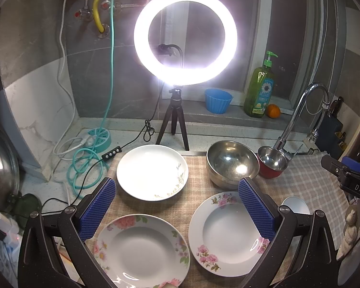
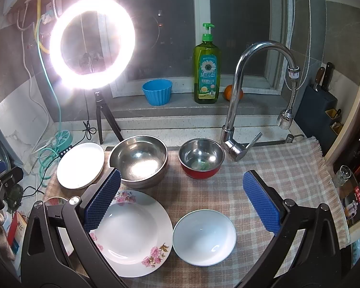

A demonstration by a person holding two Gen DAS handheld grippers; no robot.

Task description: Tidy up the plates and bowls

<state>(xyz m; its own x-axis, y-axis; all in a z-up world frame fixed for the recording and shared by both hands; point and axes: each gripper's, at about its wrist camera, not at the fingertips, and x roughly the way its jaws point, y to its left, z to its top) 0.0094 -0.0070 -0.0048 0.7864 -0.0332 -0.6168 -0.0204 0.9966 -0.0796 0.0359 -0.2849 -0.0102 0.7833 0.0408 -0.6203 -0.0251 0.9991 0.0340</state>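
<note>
A checked cloth (image 2: 264, 165) covers the counter and bears all the dishes; on its far side, left to right, sit a plain plate (image 2: 80, 165), a large steel bowl (image 2: 139, 160) and a small steel bowl (image 2: 201, 158), the tap (image 2: 237, 88) rising just right of the small one; on the near side, left to right, lie a flowered plate (image 1: 141, 249), a second flowered plate (image 2: 132, 232) and a small white bowl (image 2: 204, 237); behind the far row stands a ring light (image 2: 92, 40) on its tripod, at the left; further back, on the sill, stand a cup (image 2: 157, 92), a soap bottle (image 2: 207, 72) and an orange (image 2: 228, 92), left to right.
</note>
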